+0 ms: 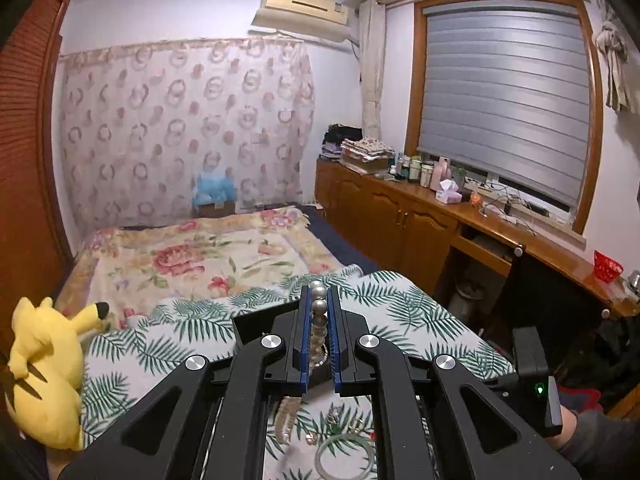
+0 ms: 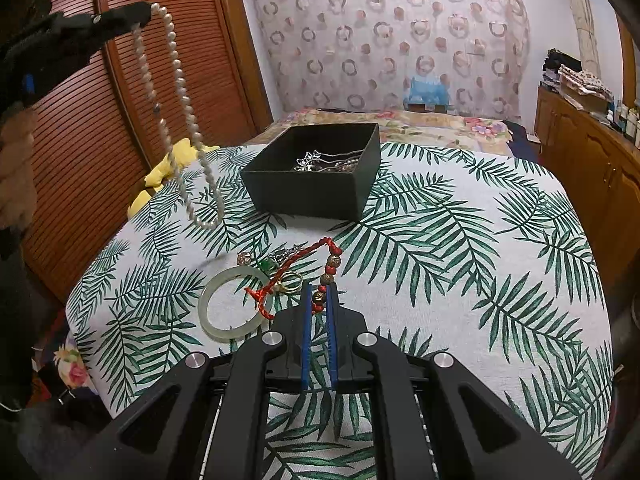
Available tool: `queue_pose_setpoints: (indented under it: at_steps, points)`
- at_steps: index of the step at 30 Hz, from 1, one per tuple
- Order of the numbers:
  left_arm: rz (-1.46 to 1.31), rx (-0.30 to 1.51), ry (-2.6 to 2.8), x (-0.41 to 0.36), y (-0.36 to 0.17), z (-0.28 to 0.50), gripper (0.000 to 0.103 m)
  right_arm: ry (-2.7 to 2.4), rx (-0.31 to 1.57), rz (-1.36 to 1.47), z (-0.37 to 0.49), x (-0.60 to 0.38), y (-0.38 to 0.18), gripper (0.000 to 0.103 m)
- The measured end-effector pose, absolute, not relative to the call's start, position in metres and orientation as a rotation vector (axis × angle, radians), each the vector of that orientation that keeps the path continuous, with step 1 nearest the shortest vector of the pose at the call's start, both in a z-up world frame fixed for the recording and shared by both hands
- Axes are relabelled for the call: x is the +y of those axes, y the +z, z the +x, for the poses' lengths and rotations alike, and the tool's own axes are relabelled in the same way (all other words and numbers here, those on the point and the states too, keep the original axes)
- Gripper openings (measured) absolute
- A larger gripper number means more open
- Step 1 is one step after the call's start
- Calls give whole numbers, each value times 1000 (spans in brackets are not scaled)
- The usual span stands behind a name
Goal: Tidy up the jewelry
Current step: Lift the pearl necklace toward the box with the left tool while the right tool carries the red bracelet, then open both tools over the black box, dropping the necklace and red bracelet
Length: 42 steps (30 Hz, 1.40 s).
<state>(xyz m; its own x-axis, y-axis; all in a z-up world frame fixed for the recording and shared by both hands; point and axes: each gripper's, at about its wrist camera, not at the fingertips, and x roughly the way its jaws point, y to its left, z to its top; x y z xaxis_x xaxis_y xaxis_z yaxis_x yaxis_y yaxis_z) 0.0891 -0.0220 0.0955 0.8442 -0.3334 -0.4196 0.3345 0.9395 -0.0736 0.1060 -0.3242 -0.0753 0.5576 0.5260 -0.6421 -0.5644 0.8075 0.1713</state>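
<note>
Left wrist view: left gripper (image 1: pixel 319 292) clamped on a white pearl necklace (image 1: pixel 319 312), strand hanging below. Best to carry it over the box before letting go, with the dangling loop clear of the rim.

Right wrist view: right gripper (image 2: pixel 319 290) nearly closed on the red cord bracelet with brass beads (image 2: pixel 326 276), low on the palm-leaf cloth (image 2: pixel 440 240). Pale green jade bangle (image 2: pixel 234 303) just beside; black square cardboard box (image 2: pixel 316 176) beyond, already holding silver pieces.

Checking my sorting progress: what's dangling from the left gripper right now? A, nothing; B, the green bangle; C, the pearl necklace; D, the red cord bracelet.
C: the pearl necklace hangs in a long loop from the left gripper, raised beside the black box, while the green bangle lies on the leaf-print cloth.
</note>
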Motion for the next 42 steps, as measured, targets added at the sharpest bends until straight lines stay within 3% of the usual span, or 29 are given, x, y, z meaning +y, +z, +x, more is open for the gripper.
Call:
queue_pose_setpoints:
  at_steps: [19, 32, 34, 36, 42]
  points:
    - [59, 443, -284, -26, 111, 134, 7, 611, 646, -99, 182, -290, -30, 8]
    - [78, 445, -257, -28, 123, 170, 7, 641, 731, -80, 241, -254, -48, 10]
    - [80, 465, -250, -28, 116, 180, 7, 640, 742, -84, 243, -253, -52, 20]
    - [81, 485, -247, -27, 107, 186, 7, 642, 741, -78, 242, -255, -55, 25]
    - [87, 544, -230, -25, 79, 200, 7, 645, 720, -88, 226, -265, -57, 25]
